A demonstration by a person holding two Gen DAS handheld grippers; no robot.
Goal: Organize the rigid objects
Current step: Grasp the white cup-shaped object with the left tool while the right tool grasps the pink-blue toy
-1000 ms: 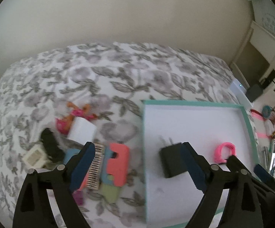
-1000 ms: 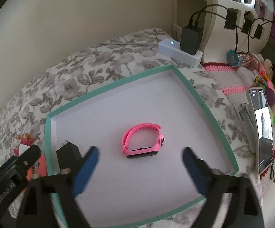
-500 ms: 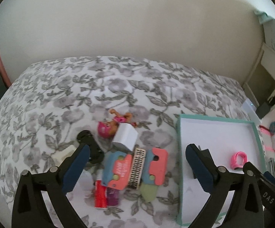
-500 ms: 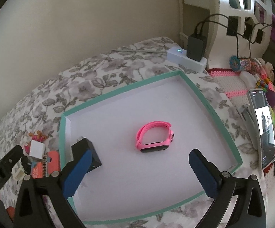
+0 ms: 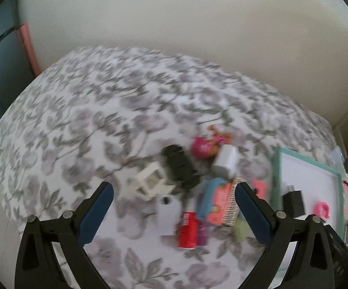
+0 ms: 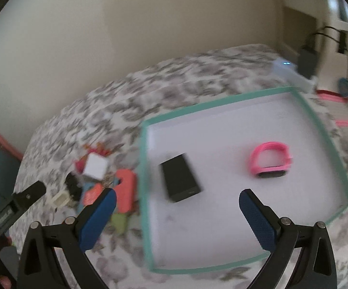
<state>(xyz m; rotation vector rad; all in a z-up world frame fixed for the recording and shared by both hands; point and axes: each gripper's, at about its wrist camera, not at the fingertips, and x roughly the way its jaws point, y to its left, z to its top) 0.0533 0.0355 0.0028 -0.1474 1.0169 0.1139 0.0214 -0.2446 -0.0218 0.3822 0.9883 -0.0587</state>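
— Which way did the pile lie from the left hand-held gripper (image 5: 174, 208)?

— Straight ahead, between twelve and one o'clock of its tips. The jaws had just been opening and stood wide, with nothing pressed between the pads. The black ridged piece (image 5: 180, 168) lay on the flowered bedspread (image 5: 82, 120), its long axis running from eleven down to five o'clock, touching a cream frame-like piece (image 5: 149, 183) at its seven o'clock side.

— And the right one?

— The right hand-held gripper (image 6: 177, 213) hung over the teal-rimmed tray (image 6: 145, 168), jaws wide, holding nothing. The black charger block (image 6: 181, 177) sat at its twelve o'clock, the pink watch band (image 6: 270, 160) at two o'clock, well apart. Both already lay in the tray.

— So which hand was nearer the loose things?

— The left, I'd judge. It pointed steeply down at the bed; the red little bottle (image 5: 188, 230) and the coral case (image 5: 219, 202) lay just inside its right finger. The view was blurred, so finer detail I couldn't tell.
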